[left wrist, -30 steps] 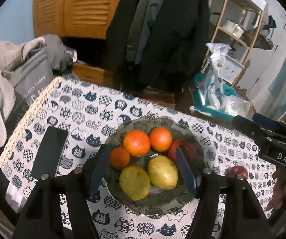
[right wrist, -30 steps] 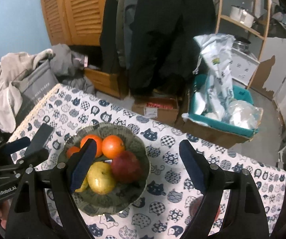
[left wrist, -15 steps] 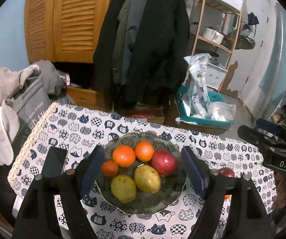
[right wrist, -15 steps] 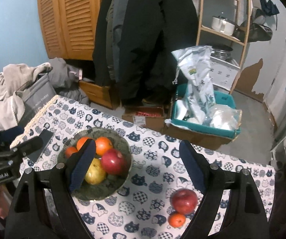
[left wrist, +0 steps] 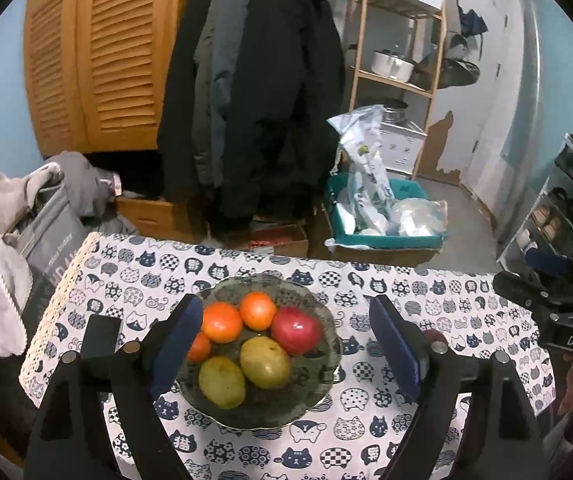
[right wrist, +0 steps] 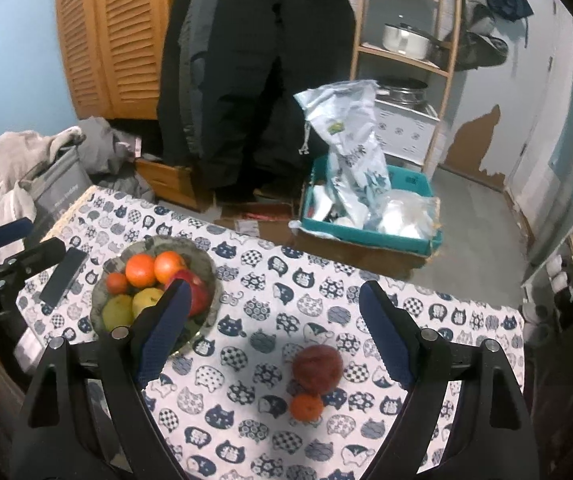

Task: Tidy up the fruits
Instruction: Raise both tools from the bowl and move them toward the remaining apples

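We look down at a table covered by a cat-print tablecloth (right wrist: pixel 254 292), seen from cameras on the two handheld grippers.

Most of the sorting looks done. A dark glass bowl (left wrist: pixel 318 392) sits toward the left side of the table and holds six fruits: a red apple (left wrist: pixel 296 330), two larger oranges (left wrist: pixel 222 322), a small mandarin (left wrist: pixel 199 347) partly hidden behind a gripper finger, and two yellow-green pears (left wrist: pixel 264 362). Two fruits remain outside it, lying on the cloth well apart from the bowl toward the right: a second red apple (right wrist: pixel 317 368) and, touching its near side, a small loose mandarin (right wrist: pixel 306 407). We judge these two are what is left to move.

The left gripper (left wrist: pixel 286 344) hangs above the bowl, angled down at it, so the bowl's fruit shows between its blue pads. Its jaws have just been opening and now stand wide; they hold nothing and touch no fruit.

The right gripper (right wrist: pixel 274 328) is raised over the bare cloth, tilted downward, with the loose apple and mandarin showing between its fingers but lower in the view. Its jaws are also wide apart and empty.

A black phone (right wrist: pixel 64 276) lies flat on the cloth to the left of the bowl.
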